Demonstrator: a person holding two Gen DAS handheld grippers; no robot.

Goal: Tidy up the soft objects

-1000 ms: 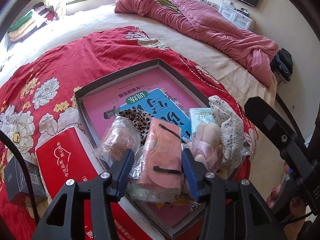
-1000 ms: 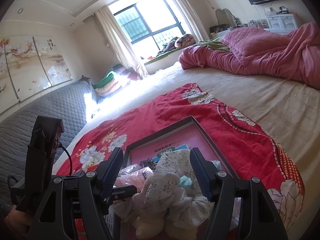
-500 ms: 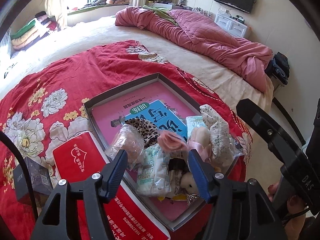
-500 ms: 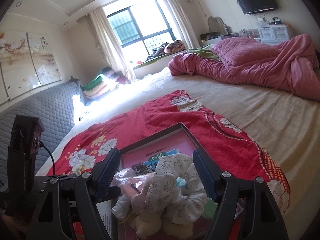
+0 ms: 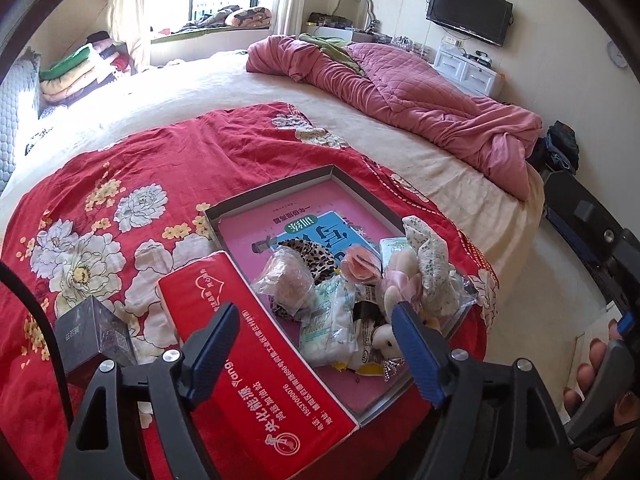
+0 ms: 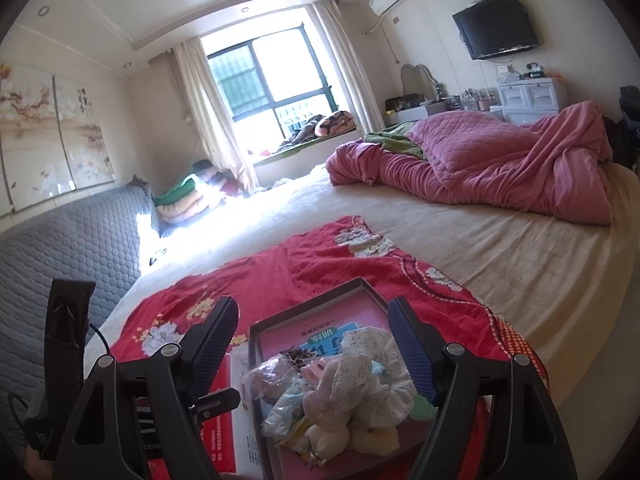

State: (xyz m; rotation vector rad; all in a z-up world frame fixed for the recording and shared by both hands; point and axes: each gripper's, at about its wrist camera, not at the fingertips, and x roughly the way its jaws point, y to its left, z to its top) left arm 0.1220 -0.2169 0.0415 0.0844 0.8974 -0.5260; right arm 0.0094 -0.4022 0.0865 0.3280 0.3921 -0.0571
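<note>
A shallow grey-rimmed box (image 5: 276,188) with a pink bottom lies on the red floral cloth (image 5: 120,184). Soft items are piled at its near end: a bagged beige pouch (image 5: 286,284), a leopard-print piece (image 5: 316,254), a pink mask (image 5: 360,266), a white wipes pack (image 5: 332,320), a floral scrunchie (image 5: 430,260) and a pale plush toy (image 6: 332,404). My left gripper (image 5: 320,350) is open and empty, held above the near side of the pile. My right gripper (image 6: 320,346) is open and empty, above the same pile (image 6: 340,376).
A red tissue box (image 5: 248,364) lies left of the grey box, a small black box (image 5: 94,334) further left. A blue book (image 5: 316,232) lies in the box. A pink quilt (image 5: 420,108) is heaped at the bed's far right. The bed edge falls off to the right.
My left gripper opened wide, let go of the pink mask and pulled back and up. The mask now lies in the pile. My right gripper also rose away from the pile.
</note>
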